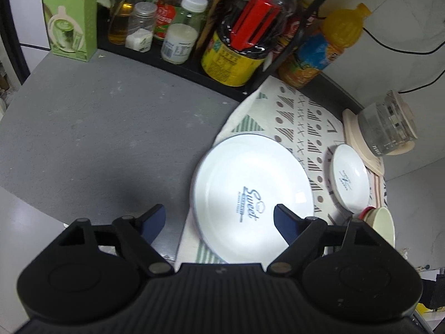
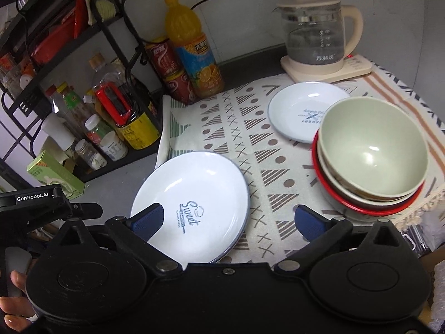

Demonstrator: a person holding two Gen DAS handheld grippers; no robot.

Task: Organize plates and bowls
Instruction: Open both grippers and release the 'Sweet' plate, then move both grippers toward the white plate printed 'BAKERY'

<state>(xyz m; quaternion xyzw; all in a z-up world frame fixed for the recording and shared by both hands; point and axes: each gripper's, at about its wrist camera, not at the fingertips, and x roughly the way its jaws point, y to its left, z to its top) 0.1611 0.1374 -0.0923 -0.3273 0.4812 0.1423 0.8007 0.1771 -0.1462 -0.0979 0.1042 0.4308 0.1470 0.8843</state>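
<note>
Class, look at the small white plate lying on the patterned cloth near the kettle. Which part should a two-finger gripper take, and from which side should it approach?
Probably the rim. The small white plate lies flat and shallow on the cloth, so only its raised edge offers a pinch. In the right wrist view, come from the open left side: the kettle base sits close behind it, and the stacked bowls crowd its right.

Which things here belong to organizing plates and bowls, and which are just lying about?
Belong to the job:
- large white plate
- small white plate
- stack of bowls

Just lying about:
- glass kettle
- orange juice bottle
- red cans
- green carton
- rack of bottles
- patterned cloth
</note>
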